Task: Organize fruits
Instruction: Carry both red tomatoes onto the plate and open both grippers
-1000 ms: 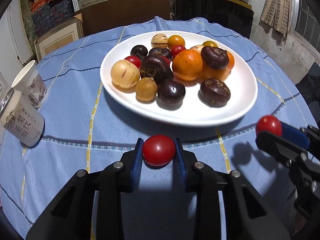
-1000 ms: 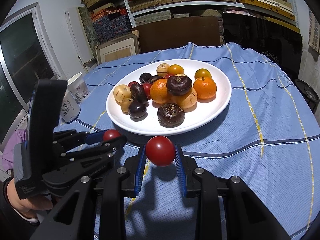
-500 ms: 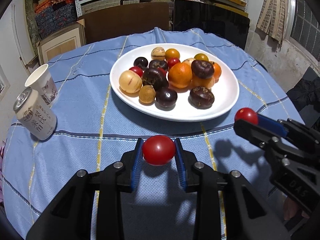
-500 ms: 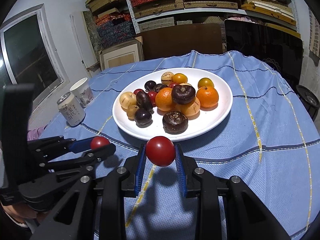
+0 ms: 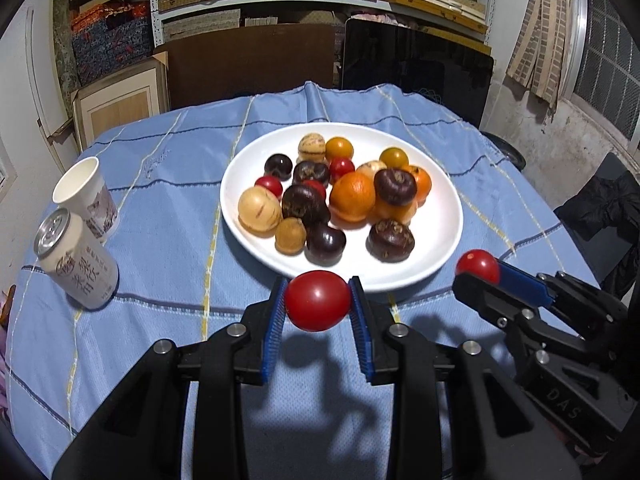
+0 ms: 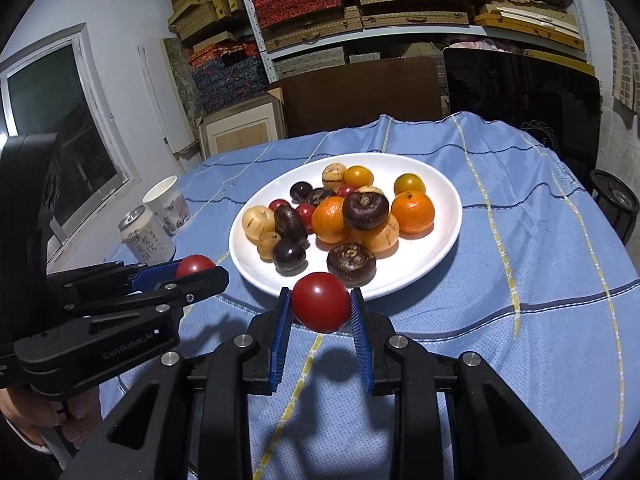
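I had both claws clenched on fruit above the near edge of the table [image 5: 168, 200]: the left claw [image 5: 318, 302] gripped a red tomato [image 5: 318, 300] between its blue pads, and the right claw [image 6: 320, 308] pinched a second red tomato [image 6: 320, 307] the same way. Each tomato sat squarely between the fingertips, just short of the white plate [image 5: 444, 232] and clear of the blue cloth [image 6: 540, 280] below. From the left wrist I could see the right claw off to the side, its tomato at the tip. The plate held a heap of oranges [image 5: 353, 198], dark chestnut-brown fruit [image 5: 391, 240], pale striped melons [image 5: 259, 210] and small tomatoes. Beside it, well apart, stood a drink can [image 5: 78, 264] and a paper cup [image 5: 86, 196] — touching or nearly so. Shelves of stacked boxes [image 6: 360, 0] lined the wall behind the table.
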`<state>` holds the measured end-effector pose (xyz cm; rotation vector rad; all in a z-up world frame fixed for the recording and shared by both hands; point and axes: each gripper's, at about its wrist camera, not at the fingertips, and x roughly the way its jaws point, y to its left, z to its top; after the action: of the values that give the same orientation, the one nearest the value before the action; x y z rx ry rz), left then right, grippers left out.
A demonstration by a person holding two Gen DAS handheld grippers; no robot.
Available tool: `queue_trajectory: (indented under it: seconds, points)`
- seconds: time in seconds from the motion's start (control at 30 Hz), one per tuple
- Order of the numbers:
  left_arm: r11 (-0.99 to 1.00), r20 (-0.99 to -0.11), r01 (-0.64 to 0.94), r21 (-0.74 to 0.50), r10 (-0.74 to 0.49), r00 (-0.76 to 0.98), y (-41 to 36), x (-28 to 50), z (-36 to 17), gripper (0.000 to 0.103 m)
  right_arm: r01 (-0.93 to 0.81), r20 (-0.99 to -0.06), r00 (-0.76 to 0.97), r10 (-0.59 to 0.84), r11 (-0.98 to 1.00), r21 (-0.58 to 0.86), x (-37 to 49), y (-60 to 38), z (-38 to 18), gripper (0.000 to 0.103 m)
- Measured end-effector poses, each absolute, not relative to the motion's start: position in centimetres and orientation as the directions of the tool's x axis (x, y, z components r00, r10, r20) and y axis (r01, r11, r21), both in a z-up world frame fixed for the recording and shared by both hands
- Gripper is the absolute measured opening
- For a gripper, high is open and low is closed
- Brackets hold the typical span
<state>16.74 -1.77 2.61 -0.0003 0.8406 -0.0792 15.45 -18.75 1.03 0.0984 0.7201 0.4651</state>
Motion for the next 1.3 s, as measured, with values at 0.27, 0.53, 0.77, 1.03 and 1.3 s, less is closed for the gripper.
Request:
queue_trajectory:
  seconds: [0.27, 0.53, 0.77, 1.03, 1.3]
  points:
    - [0.993, -0.721, 0.094, -0.072, -0.117, 0.683, -1.9, 19.6, 3.9, 0.03, -0.376, -0.588, 0.679, 0.44, 0.896, 0.236, 16.9, -18.9, 3.3, 0.029]
    - [0.996, -0.721, 0.084, -0.026, -0.077, 0.689, -2.9, 24.3, 4.3, 0.03, -0.371, -0.585, 0.678, 0.445, 0.894, 0.25, 21.3, -18.4, 4.6, 0.03]
    - [0.998, -0.733, 0.058, -0.002, -0.041, 0.679, -2.8, 28.0, 3.7, 0.03, -0.353, -0.614, 0.671, 0.417, 0.907, 0.23, 25.0, -17.7, 3.8, 0.03]
    - [1.0, -0.745, 0.017, -0.002, -0.013, 0.667, -2.1, 31.1, 2.8, 0.03, -0.345, -0.646, 0.662, 0.382, 0.919, 0.189, 27.9, -16.6, 2.7, 0.03]
    - [1.0, -0.762, -0.002, -0.007, -0.004, 0.647, -1.8, 32.7, 1.7, 0.031, -0.336, -0.674, 0.647, 0.356, 0.927, 0.167, 29.4, -15.9, 1.4, 0.03]
